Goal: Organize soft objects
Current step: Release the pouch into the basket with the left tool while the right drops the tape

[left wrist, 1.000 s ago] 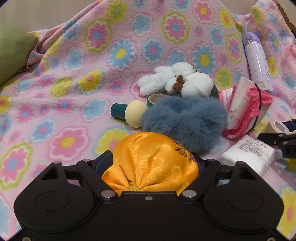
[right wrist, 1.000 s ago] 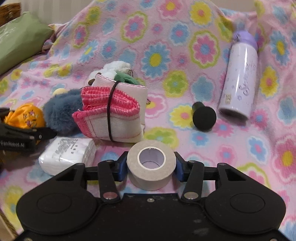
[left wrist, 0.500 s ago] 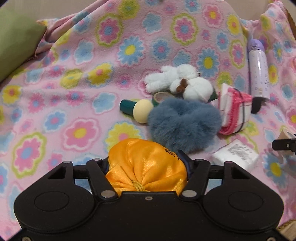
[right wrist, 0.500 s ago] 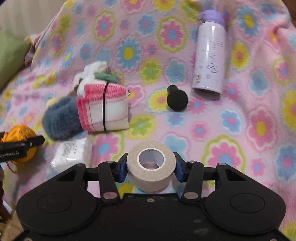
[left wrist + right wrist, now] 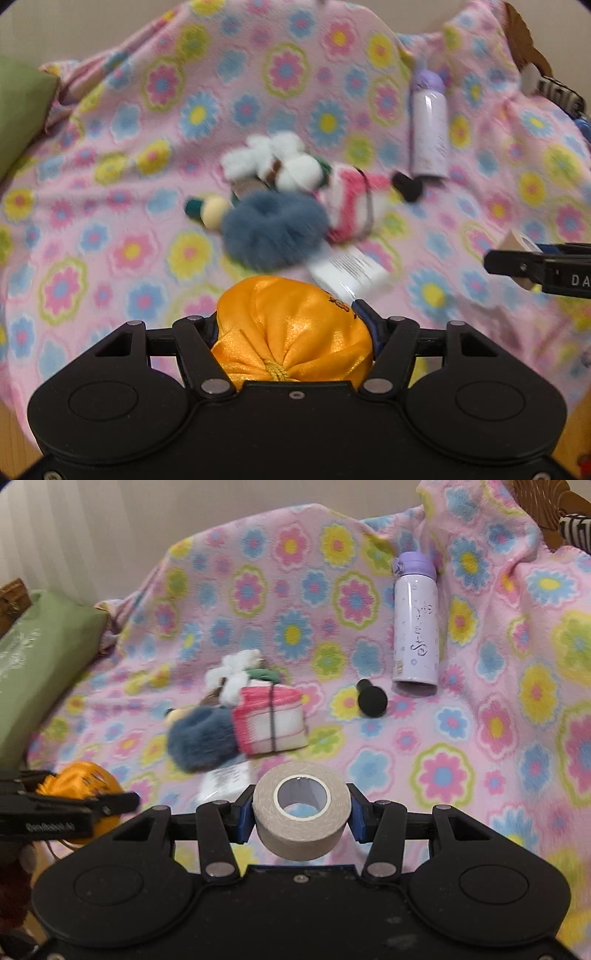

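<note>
Lifted higher off the pink flower-print fleece blanket (image 5: 461, 738) than a second ago, both grippers, so the pile on it now shows smaller and farther beyond the fingertips; blurred in the left wrist view.

Left gripper (image 5: 291, 328): jaws lately drawn closer, now pressed on either side of a shiny orange satin drawstring pouch (image 5: 291, 332), gathered cord end toward the camera. Holds it clear of the blanket. Seen from the right wrist view as well, at the lower left, pouch (image 5: 79, 781) pinched in the black fingers.

Right gripper (image 5: 301, 812): closed as far as the load allows on a beige roll of tape (image 5: 301, 808), blue pads against its two flat faces, core hole facing the camera. Also clear of the blanket.

Beyond the right fingertips, ahead and to the left: grey-blue fluffy fur piece (image 5: 201, 740), touching a folded white cloth with pink trim bound by a black band (image 5: 271, 722); behind these a white plush toy (image 5: 236, 670). Just ahead of the left finger, a white wrapped packet with printed text (image 5: 225, 779). Straight ahead, farther off, a small black knob-shaped object (image 5: 371, 701); just past it a lilac insulated bottle lying on its side (image 5: 415, 624). Far left, a green cushion (image 5: 40, 664).

Ahead of the left fingertips, beside the fur piece, a cream-and-teal round-headed object (image 5: 207, 212); kind not clear.
</note>
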`<state>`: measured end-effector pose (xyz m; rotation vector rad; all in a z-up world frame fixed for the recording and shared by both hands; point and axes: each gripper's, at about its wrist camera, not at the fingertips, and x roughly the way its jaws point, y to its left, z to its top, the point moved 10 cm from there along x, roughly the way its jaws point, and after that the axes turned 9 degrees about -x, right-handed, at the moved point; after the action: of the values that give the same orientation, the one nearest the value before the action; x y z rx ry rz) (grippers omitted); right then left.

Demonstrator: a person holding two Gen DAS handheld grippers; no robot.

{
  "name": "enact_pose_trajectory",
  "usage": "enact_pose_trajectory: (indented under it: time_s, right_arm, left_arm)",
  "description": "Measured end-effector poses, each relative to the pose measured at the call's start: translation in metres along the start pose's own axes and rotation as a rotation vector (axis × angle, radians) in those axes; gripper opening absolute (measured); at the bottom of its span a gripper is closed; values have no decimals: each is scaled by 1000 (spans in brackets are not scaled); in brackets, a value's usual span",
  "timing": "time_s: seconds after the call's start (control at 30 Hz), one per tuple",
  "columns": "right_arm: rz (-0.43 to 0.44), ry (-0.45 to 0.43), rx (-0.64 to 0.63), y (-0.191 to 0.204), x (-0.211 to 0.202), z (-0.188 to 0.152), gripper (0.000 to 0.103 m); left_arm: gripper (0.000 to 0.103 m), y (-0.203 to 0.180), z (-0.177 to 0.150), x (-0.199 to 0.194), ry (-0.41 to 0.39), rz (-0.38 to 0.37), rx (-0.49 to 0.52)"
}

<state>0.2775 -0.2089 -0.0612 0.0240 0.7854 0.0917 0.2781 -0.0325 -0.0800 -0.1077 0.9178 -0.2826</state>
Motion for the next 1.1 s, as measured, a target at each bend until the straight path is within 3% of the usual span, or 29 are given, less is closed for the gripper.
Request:
enact_pose_trajectory:
  time_s: [0.2,0.43,0.77,1.1]
  right_arm:
    - [45,18,29,15,-39,-26,48]
    - [48,98,10,35,-64,-67,48]
    - [90,250,-45,58,-72,-110,48]
    - [102,344,-33,60,-69,-123,49]
  left_arm:
    - [61,-13,-39,-21,87,-41,-42]
    - [61,-15,-80,-30,185,-48,-84]
    - [61,-19,-124,-27,314,-50,-57]
    - [62,-20,-148,-26,395,-55,-72]
